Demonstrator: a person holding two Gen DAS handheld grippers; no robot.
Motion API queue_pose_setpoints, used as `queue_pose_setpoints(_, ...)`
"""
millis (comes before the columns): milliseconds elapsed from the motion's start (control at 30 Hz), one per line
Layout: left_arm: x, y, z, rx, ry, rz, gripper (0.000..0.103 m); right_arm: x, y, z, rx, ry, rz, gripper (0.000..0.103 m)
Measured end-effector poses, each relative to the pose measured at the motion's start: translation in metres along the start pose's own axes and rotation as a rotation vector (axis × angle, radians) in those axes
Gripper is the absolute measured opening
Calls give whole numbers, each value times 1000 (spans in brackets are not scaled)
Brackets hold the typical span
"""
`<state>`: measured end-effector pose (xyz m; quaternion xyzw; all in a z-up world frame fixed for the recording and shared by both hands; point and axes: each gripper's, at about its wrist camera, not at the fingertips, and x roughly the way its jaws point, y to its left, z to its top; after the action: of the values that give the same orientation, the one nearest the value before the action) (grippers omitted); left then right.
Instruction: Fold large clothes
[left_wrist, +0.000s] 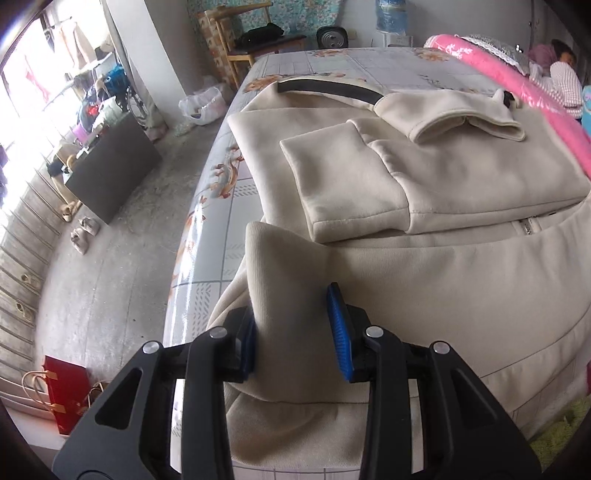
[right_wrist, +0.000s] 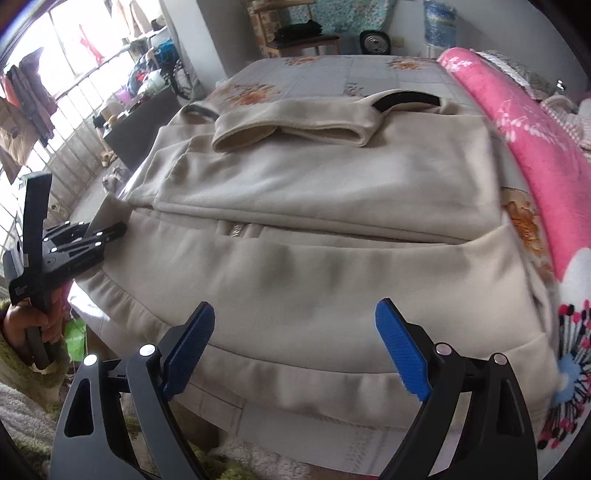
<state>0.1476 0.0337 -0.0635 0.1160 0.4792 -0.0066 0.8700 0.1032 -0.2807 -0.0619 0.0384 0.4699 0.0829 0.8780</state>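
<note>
A large cream zip-up jacket (left_wrist: 461, 177) lies on the bed, sleeves folded across its upper half. It fills the right wrist view (right_wrist: 314, 192) too. My left gripper (left_wrist: 295, 332) holds a raised fold of the jacket's bottom left corner (left_wrist: 280, 280) between its blue pads; the right pad stands slightly off the cloth. In the right wrist view the left gripper (right_wrist: 107, 230) sits at the jacket's left edge. My right gripper (right_wrist: 295, 343) is open and empty, just above the bottom hem (right_wrist: 295, 373), near the bed's front edge.
The bed sheet (left_wrist: 369, 62) has a floral print. A pink blanket (right_wrist: 535, 122) lies along the right side. The concrete floor (left_wrist: 122, 258) is left of the bed, with a dark box (left_wrist: 110, 170), slippers and a red bag (left_wrist: 64, 391).
</note>
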Motion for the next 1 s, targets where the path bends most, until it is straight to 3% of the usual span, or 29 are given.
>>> queue_pose_setpoints(200, -4, -6, -2, 12, 2, 39, 33, -24, -67, 2, 121, -31, -115, 75)
queue_pose_setpoints(367, -4, -7, -1, -5, 10, 38, 33, -20, -96, 12, 167, -33, -113, 66)
queue_pose_setpoints(600, -4, -7, -1, -12, 17, 43, 33, 3, -113, 13, 222, 28, -81, 55)
queue_pose_setpoints(800, -3, -5, -1, -14, 17, 36, 33, 5, -109, 2, 197, 76, -103, 55)
queue_pose_setpoints(1000, -2, -5, -2, -17, 19, 39, 33, 10, -109, 12, 187, 72, -106, 55)
